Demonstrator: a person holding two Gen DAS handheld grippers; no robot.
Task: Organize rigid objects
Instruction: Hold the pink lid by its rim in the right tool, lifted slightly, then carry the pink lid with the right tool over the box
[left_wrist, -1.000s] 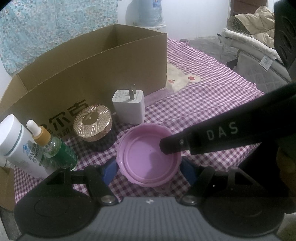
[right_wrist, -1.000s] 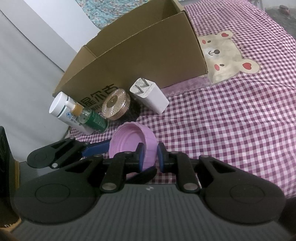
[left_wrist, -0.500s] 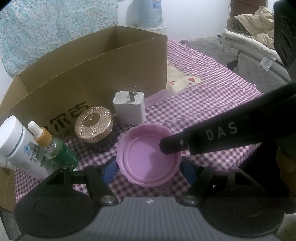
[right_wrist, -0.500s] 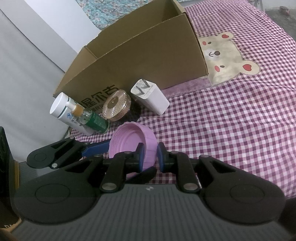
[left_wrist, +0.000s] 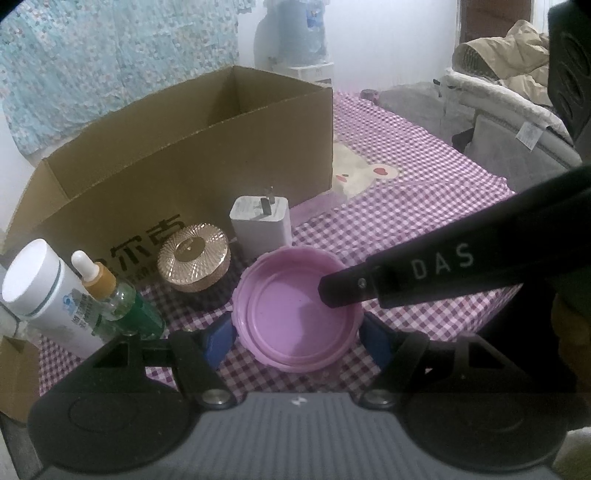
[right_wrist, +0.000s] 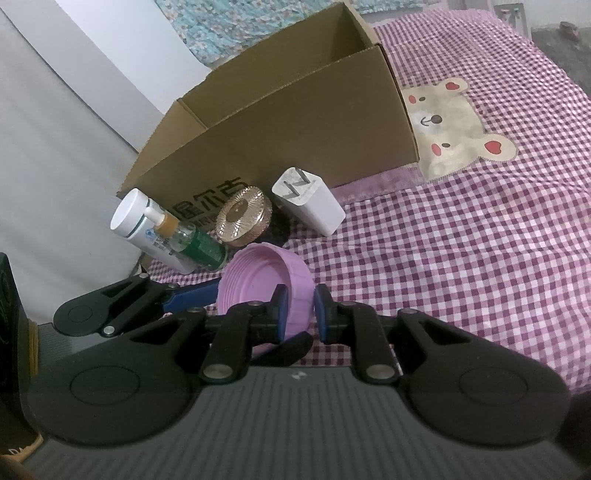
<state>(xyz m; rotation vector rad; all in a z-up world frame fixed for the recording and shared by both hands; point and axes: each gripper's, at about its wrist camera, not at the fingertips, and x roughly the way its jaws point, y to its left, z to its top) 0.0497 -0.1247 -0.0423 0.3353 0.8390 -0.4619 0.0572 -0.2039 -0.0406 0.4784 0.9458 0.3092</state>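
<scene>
Gripping now: the right tongs (right_wrist: 298, 309) are clamped on the wall of the pink lid (left_wrist: 297, 308), one finger inside the rim and one outside; the left tongs (left_wrist: 296, 330) stand apart, their blue pads either side of the lid; whether those pads touch it I cannot tell
Lid place: low over the checked bed cover (right_wrist: 461, 240), at 6 o'clock from the charger (left_wrist: 260, 225) and just beside it; whether its base rests on the cloth I cannot tell
Slip risk: the right grip takes only a narrow strip of thin wall, so the lid may pivot or drop out if lifted fast, in my judgement
Clash risk: the two tools crowd the same lid; if the left pads close while the right one pulls, the lid could twist or pop free
Knock risk: the dropper bottle (left_wrist: 122, 302) and white bottle (left_wrist: 44, 295) lean at 9 o'clock from the lid; a wide swing might topple them
In the way: the gold jar (left_wrist: 194, 262) at 11 o'clock and the charger at 12 sit between the lid and the cardboard box (left_wrist: 184, 162); the box's near wall is tall, so the lid must likely go up and over
Elsewhere: a bear patch (right_wrist: 454, 125) lies at 2 o'clock, well apart
</scene>
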